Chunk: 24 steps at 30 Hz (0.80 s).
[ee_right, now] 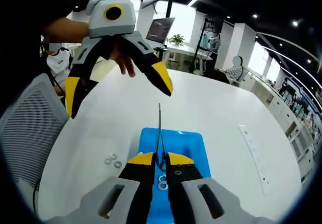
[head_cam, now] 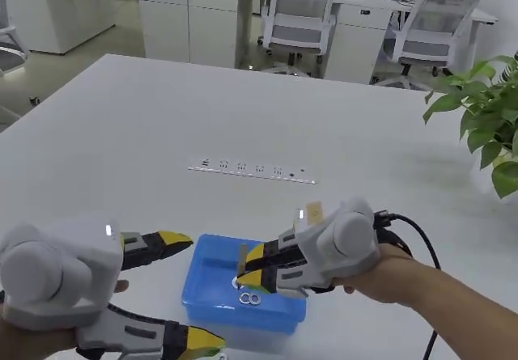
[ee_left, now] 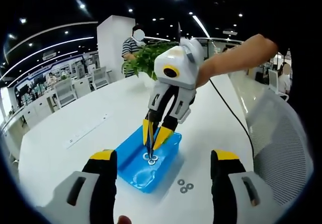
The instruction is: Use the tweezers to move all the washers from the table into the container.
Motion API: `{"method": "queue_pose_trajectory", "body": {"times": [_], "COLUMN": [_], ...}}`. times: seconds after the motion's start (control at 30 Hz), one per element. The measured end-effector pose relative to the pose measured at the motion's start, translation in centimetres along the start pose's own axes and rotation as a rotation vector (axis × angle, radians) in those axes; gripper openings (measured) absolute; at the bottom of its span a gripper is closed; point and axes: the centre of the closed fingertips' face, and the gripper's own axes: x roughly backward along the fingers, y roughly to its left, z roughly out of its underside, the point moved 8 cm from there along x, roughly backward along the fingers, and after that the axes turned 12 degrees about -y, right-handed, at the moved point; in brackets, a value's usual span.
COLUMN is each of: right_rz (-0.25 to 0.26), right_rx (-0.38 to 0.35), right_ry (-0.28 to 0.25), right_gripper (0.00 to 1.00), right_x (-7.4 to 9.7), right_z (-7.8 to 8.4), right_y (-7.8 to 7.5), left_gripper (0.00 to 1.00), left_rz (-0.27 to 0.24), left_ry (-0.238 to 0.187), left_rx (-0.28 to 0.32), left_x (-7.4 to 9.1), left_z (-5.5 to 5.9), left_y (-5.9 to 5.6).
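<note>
A white worktop [head_cam: 146, 133] in an open-plan office, seen from over the shoulder of the person working at it. At the lower centre of the head view sits a shallow blue container [head_cam: 227, 313]. Inside it, near the front wall, two silver washers [head_cam: 249, 298] lie side by side.

The right claw [head_cam: 248, 268], held in a hand that enters from the lower right, hangs over the container. Its yellow-tipped jaws are drawn close together, clamped on a slim pair of metal tweezers [head_cam: 241, 256]. In the left gripper view the tweezers point down into the container, with their lower end right by the washers; whether they touch cannot be told.

The left claw [head_cam: 189, 292] sits in the lower left corner of the head view, near the container's left end. Its two jaws are spread wide apart and grip nothing.

In the left gripper view, a small cluster of loose washers [ee_left: 185, 186] lies on the bare worktop just outside the container, lower right of centre.

Past the container, mid-frame in the head view, a white power strip [head_cam: 251, 170] lies flat. Green plant leaves [head_cam: 486, 117] lean in at the right edge, and office chairs [head_cam: 299, 20] stand along the top.
</note>
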Motion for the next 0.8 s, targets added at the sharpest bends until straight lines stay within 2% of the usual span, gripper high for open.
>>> {"method": "queue_pose_trajectory", "body": {"times": [0.23,0.37,0.53,0.63,0.8], "right_rz": [-0.002,-0.007,-0.012,-0.018,-0.025], "right_rx": [-0.019,-0.031,-0.043,-0.046,-0.055], "right_ry": [0.012,0.022,0.031,0.039,0.044], "right_gripper": [0.09,0.09,0.09,0.10,0.10], "right_x": [-0.3,-0.5,-0.6,-0.7,-0.7], "right_z": [0.9,1.5,2.0,2.3,2.7], "right_y": [-0.3,-0.3,-0.2,-0.2,-0.1], "left_gripper": [0.79,0.73,0.62,0.51,0.33], "left_rz": [0.022,0.032,0.050,0.067,0.099], "left_ry": [-0.006,-0.008,-0.012,-0.015,0.011], "left_rx": [-0.018,-0.020,-0.023,-0.021,-0.058], "left_x": [-1.1,-1.6,-2.5,-3.2,-4.4], "left_z": [-0.7,-0.7,-0.7,-0.7,-0.3], "left_y": [0.8,1.3,1.8,2.1,2.6]}}
